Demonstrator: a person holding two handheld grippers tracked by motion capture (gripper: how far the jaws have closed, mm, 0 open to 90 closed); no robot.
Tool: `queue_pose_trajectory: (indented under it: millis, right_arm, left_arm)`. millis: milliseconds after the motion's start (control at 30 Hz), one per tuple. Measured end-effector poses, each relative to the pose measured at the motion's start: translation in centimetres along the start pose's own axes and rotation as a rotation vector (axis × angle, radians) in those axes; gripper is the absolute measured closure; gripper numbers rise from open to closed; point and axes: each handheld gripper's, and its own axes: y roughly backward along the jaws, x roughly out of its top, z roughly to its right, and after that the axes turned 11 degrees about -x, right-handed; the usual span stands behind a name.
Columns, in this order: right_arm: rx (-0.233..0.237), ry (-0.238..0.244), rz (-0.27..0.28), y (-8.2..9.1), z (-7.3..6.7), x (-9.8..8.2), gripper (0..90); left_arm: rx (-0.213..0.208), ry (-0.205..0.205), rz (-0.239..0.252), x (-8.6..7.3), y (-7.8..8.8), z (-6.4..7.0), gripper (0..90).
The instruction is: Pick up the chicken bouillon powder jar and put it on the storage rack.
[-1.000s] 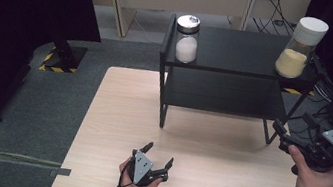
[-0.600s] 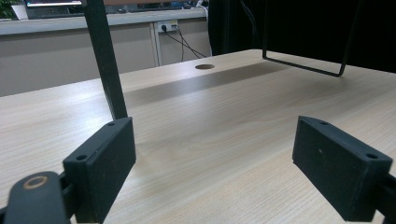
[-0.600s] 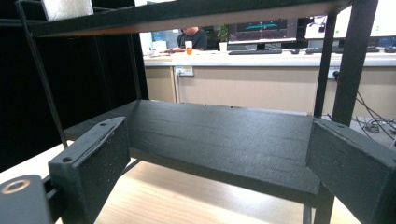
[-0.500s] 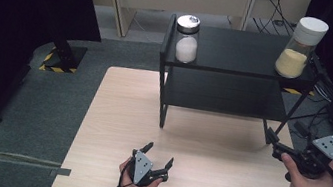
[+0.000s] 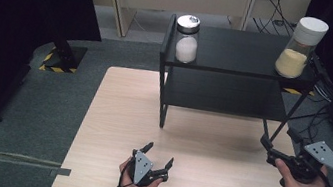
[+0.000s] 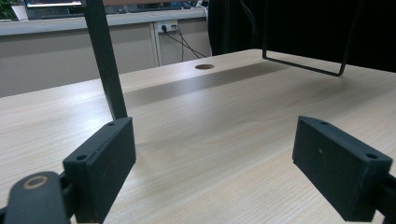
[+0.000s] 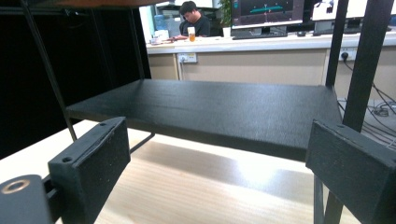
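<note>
High view: left tongs (image 5: 158, 157) released, resting low on the counter (image 5: 115, 116); right tongs (image 5: 275, 143) released, beside the black shelf (image 5: 237, 49), nearer the upright yellow-powder jar (image 5: 299, 47) up and ahead than the white-powder jar (image 5: 187, 38). Left gripper view: bare counter between parted jaws, shelf leg (image 6: 105, 60) ahead-left. Right gripper view: lower shelf board (image 7: 210, 112) straight ahead, its post (image 7: 359, 74) likely obstructing.

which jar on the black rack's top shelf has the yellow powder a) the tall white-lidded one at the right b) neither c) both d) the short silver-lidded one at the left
a: the tall white-lidded jar at the top shelf's right end holds yellow powder, while the silver-lidded jar holds white.
</note>
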Motion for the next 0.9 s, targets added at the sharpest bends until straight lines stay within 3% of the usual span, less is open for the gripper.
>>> queue_pose_trajectory:
  millis: [900]
  right_arm:
    - [0.02,-0.034,-0.081,-0.4,0.4,-4.0,6.7]
  left_arm:
    - [0.0,0.001,0.001,0.0,0.0,0.0,12.8]
